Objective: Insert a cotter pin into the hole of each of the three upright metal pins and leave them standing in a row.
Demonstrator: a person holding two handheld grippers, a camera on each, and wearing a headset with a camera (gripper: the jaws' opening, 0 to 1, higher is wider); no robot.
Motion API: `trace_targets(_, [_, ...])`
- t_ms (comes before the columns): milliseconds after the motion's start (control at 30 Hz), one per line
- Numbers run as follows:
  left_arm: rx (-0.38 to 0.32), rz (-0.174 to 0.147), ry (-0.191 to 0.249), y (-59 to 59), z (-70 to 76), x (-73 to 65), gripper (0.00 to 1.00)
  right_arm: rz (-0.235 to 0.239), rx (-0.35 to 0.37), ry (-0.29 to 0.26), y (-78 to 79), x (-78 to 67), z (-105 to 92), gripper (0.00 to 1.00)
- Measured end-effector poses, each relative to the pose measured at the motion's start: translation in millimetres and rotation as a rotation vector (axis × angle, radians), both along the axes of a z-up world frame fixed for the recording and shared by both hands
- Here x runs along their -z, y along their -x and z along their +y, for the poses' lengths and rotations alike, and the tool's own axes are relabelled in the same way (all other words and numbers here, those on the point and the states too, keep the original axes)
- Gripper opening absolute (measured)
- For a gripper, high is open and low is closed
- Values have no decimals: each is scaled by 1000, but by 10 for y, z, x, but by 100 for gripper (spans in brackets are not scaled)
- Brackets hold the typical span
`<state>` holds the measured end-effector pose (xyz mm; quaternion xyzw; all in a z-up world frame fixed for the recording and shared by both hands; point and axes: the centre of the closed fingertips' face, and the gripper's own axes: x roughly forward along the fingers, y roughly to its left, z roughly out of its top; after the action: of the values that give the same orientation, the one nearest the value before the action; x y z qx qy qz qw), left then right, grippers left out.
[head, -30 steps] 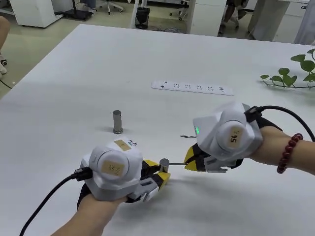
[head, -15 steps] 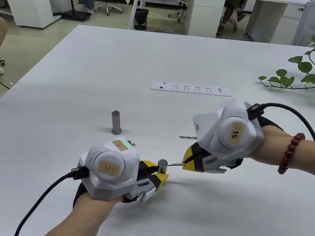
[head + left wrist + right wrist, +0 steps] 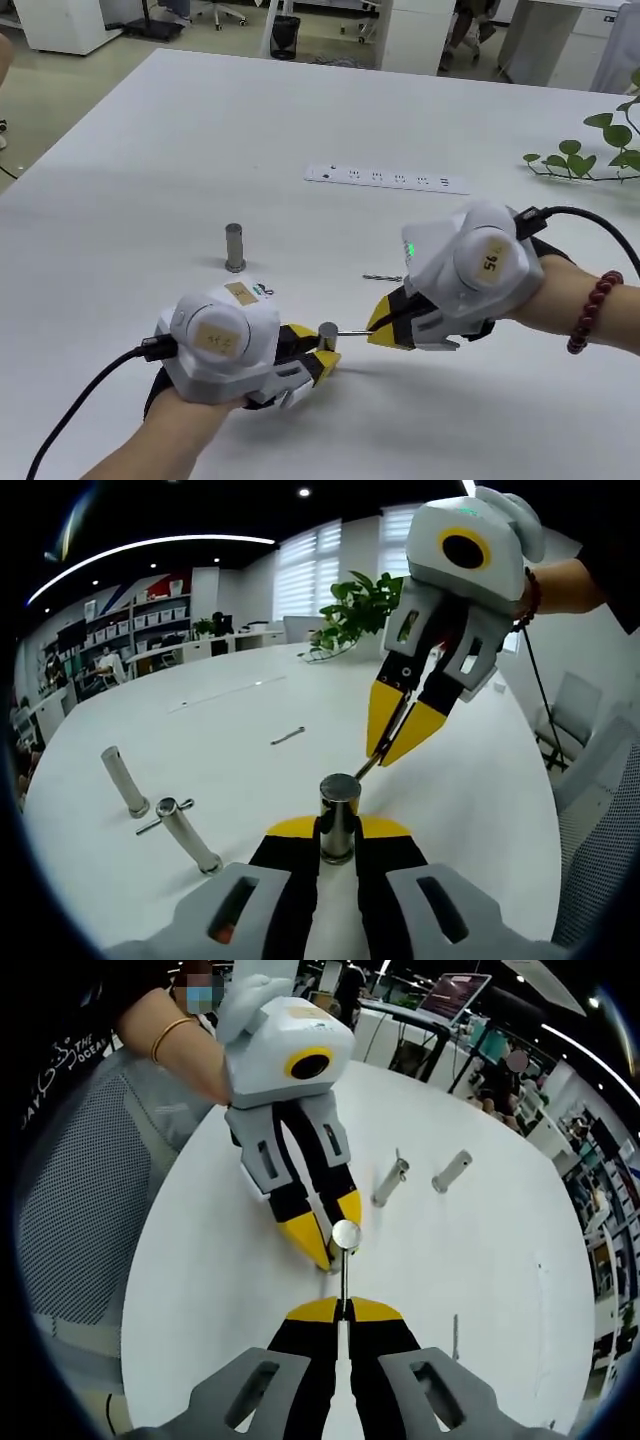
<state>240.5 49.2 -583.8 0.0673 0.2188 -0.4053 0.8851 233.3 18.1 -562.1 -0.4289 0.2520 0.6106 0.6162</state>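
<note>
My left gripper is shut on a short upright metal pin at the table's near side. My right gripper is shut on a thin cotter pin held level, its tip touching the top part of that metal pin. A second metal pin stands alone farther back. A third pin has a cotter pin through its head. A loose cotter pin lies on the table beyond the right gripper.
A white power strip lies across the middle of the white table. A leafy green plant reaches in at the far right edge. Office chairs and desks stand beyond the table's far edge.
The right gripper's body has rolled and shifted slightly to the right, with the cotter pin's tip still at the held metal pin. The left gripper has stayed put.
</note>
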Motion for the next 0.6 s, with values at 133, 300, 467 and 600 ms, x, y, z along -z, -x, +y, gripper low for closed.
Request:
trace_targets(133, [3, -1, -1, 1, -1, -1, 10, 0, -5, -6, 8, 10, 9, 0])
trace_targets(300, [6, -4, -3, -2, -3, 1, 10, 11, 1, -23, 7, 29, 29, 0])
trace_targets(467, [6, -7, -6, 2, -3, 0, 10, 12, -1, -26, -5, 61, 68, 0])
trace_targets(600, [5, -7, -5, 2, -2, 2, 10, 7, -4, -24, -3, 79, 106, 0])
